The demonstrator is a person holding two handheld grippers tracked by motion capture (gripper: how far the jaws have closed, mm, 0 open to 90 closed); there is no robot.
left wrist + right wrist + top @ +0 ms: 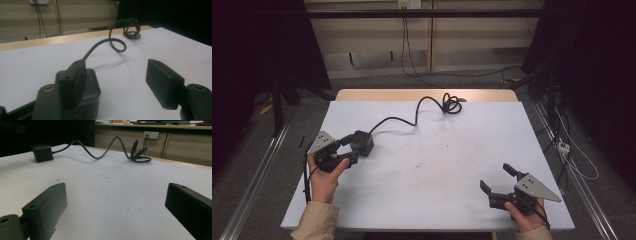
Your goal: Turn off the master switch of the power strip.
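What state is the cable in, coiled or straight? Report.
Partly coiled: the cable snakes from the power block and loops at its far end.

A black power block (362, 142) sits flat on the white surface (437, 165), toward its left side, well short of the far edge. It is a squat cube with rounded corners and a matte shell; the right gripper view shows faint socket slots on one side face (43, 154). A black cord (404, 120) leaves the block's far side, runs along the surface toward the far edge, rises in an arching bend and ends in a loose coil (452, 104) lying near the wooden strip at the back. In the left gripper view the cord (105, 43) curls up off the surface in an open loop before reaching the coil (132, 31).
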